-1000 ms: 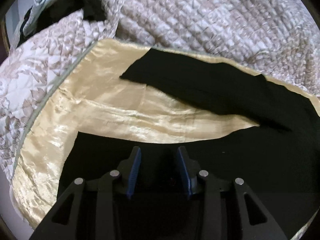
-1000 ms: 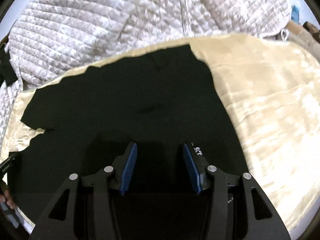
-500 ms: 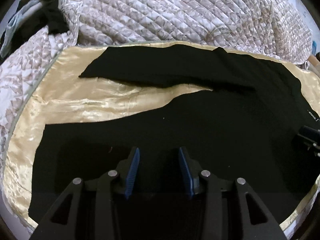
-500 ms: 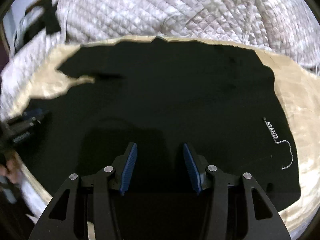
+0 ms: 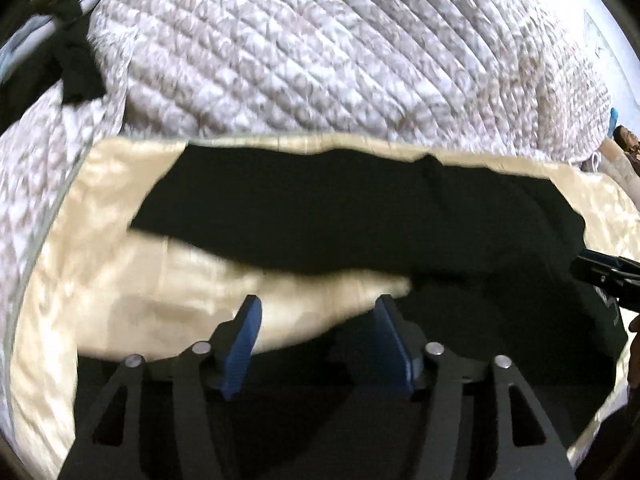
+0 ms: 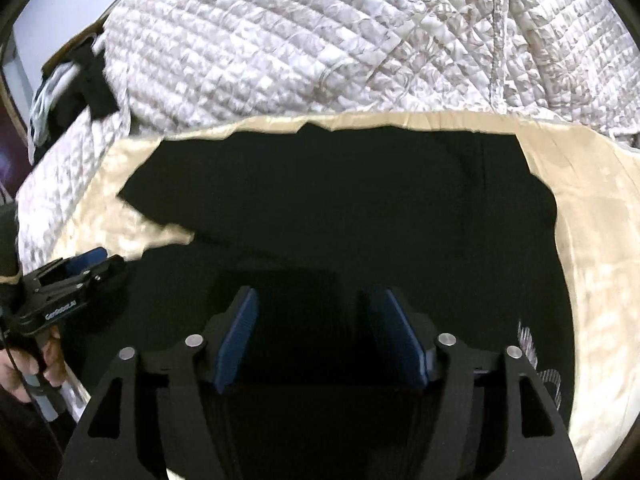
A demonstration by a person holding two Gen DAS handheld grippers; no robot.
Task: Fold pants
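Note:
Black pants (image 5: 340, 216) lie spread flat on a cream satin sheet (image 5: 120, 280), with the two legs reaching left and a wedge of sheet between them. My left gripper (image 5: 318, 336) hovers over the near leg; its jaws are opening and nothing is pinched between the blue pads. In the right wrist view the waist end of the pants (image 6: 340, 208) fills the middle. My right gripper (image 6: 320, 340) is above it, its jaws also opening with nothing between them. Each gripper shows in the other's view: the right gripper (image 5: 604, 276) and the left gripper (image 6: 76, 276).
A quilted white and beige bedspread (image 6: 320, 40) is heaped behind the sheet. Dark clothes (image 5: 76, 68) are piled at the far left. A hand (image 6: 24, 364) holds the left gripper's handle. White markings (image 6: 532, 344) show at the pants' right edge.
Both pairs of jaws have spread wider. Both cameras have pulled back and risen a little, so the pants sit lower in view and the cream wedge now shows between the left fingers.

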